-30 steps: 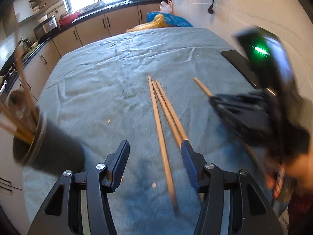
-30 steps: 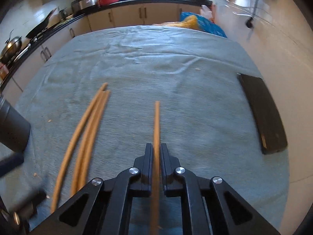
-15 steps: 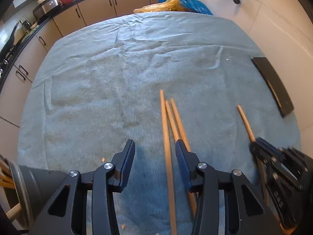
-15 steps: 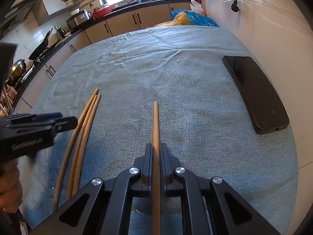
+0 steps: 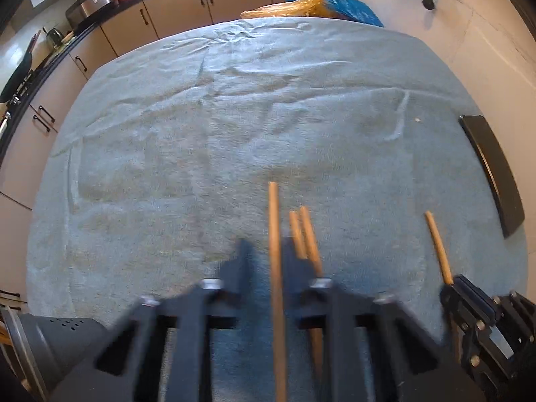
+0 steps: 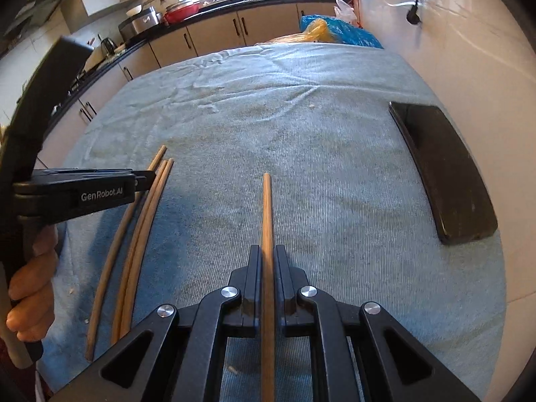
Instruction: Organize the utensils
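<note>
We see the table under a blue-grey towel cloth (image 6: 301, 127) filling both views, with a flat black slab, perhaps a phone (image 6: 442, 174), lying at 3 o'clock in the right wrist view. A dark grey perforated metal utensil holder (image 5: 57, 341) sits at 8 o'clock in the left wrist view.

The right gripper (image 6: 267, 268) has its jaws clamped on a single long wooden chopstick (image 6: 266, 214), whose long axis runs with the fingers, tip towards 12 o'clock. The left gripper (image 5: 264, 261) has its jaws apart, straddling one chopstick of the loose group of three wooden chopsticks (image 6: 140, 227). These lie on the cloth to the left, roughly parallel to one another, far ends towards 12 to 1 o'clock in the right wrist view.

We judge the main risk to be on the left side: two chopsticks lie just beside the straddled one, so closing could pinch a neighbour or roll the target away. The left view is motion-blurred, which suggests haste. On the right, the chopstick is held along its length, so we think it could pivot or slip while being tipped into the holder.
</note>
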### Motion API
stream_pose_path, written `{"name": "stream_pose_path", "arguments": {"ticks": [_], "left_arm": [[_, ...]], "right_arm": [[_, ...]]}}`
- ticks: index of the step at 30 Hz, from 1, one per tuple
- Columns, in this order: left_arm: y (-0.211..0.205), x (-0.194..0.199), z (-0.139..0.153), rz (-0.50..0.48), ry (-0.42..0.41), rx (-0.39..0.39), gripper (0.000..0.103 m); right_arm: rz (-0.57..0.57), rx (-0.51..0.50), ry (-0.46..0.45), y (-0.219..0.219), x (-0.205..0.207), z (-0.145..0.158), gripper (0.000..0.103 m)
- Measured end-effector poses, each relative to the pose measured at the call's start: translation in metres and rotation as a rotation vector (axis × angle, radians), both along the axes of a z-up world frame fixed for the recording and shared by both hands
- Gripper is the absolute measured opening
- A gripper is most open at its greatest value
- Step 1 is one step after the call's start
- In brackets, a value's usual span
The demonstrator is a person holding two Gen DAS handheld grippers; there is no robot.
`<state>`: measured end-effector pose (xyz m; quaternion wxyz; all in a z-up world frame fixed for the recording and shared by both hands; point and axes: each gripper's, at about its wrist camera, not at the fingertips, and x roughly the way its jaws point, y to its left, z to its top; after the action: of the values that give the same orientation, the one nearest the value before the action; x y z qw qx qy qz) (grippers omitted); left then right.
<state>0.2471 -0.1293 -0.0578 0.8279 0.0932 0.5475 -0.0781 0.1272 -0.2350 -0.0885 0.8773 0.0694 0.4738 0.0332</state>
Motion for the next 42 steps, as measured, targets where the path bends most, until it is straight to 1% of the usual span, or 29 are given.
{"name": "stream_pose_path", "arguments": {"ticks": [2,3,5,7,9,10,12,15,18,22,24,27,32,36,38,41,42], "left_arm": [[-0.002,-0.008,0.002,-0.013,-0.013,0.006,0.006],[-0.003,-0.015,0.006,-0.023,-0.033,-0.001,0.006],[-0.003,-0.027,0.015,-0.035,-0.066,-0.015,0.006],[-0.003,-0.041,0.028,-0.050,-0.094,-0.047,0.006],[-0.004,-0.055,0.041,-0.066,-0.121,-0.064,0.006],[-0.005,-0.065,0.051,-0.076,-0.152,-0.071,0.006],[-0.005,-0.081,0.064,-0.090,-0.185,-0.089,0.006],[-0.005,-0.104,0.084,-0.110,-0.229,-0.128,0.006],[-0.007,-0.132,0.102,-0.138,-0.284,-0.145,0.006],[-0.010,-0.164,0.118,-0.177,-0.340,-0.152,0.006],[-0.011,-0.177,0.121,-0.192,-0.365,-0.143,0.006],[-0.007,-0.199,0.126,-0.213,-0.422,-0.131,0.006],[0.011,-0.223,0.131,-0.210,-0.497,-0.125,0.007],[0.030,-0.233,0.138,-0.187,-0.512,-0.138,0.008],[0.039,-0.237,0.140,-0.179,-0.515,-0.151,0.008],[0.051,-0.240,0.142,-0.159,-0.515,-0.165,0.008],[0.052,-0.240,0.142,-0.158,-0.511,-0.172,0.008]], "right_arm": [[0.006,-0.014,0.001,0.002,0.001,0.000,0.008],[0.004,-0.010,0.000,0.001,0.001,0.001,0.007],[-0.015,0.035,-0.010,-0.006,-0.004,0.002,0.007],[-0.032,0.079,-0.034,-0.012,-0.012,0.006,0.007],[-0.037,0.119,-0.087,-0.016,-0.025,0.016,0.007],[-0.038,0.133,-0.116,-0.017,-0.032,0.022,0.007],[-0.045,0.145,-0.179,-0.019,-0.049,0.036,0.007],[-0.055,0.144,-0.266,-0.019,-0.073,0.053,0.007],[-0.057,0.146,-0.346,-0.018,-0.099,0.066,0.007],[-0.070,0.142,-0.448,-0.018,-0.134,0.078,0.007],[-0.076,0.142,-0.491,-0.017,-0.148,0.083,0.007],[-0.072,0.169,-0.543,-0.018,-0.167,0.085,0.007],[-0.068,0.191,-0.603,-0.014,-0.190,0.084,0.007],[-0.065,0.218,-0.619,-0.007,-0.195,0.084,0.007],[-0.051,0.239,-0.644,-0.005,-0.198,0.085,0.007],[-0.056,0.214,-0.716,0.006,-0.197,0.087,0.007],[-0.060,0.213,-0.720,0.009,-0.195,0.086,0.007]]}}
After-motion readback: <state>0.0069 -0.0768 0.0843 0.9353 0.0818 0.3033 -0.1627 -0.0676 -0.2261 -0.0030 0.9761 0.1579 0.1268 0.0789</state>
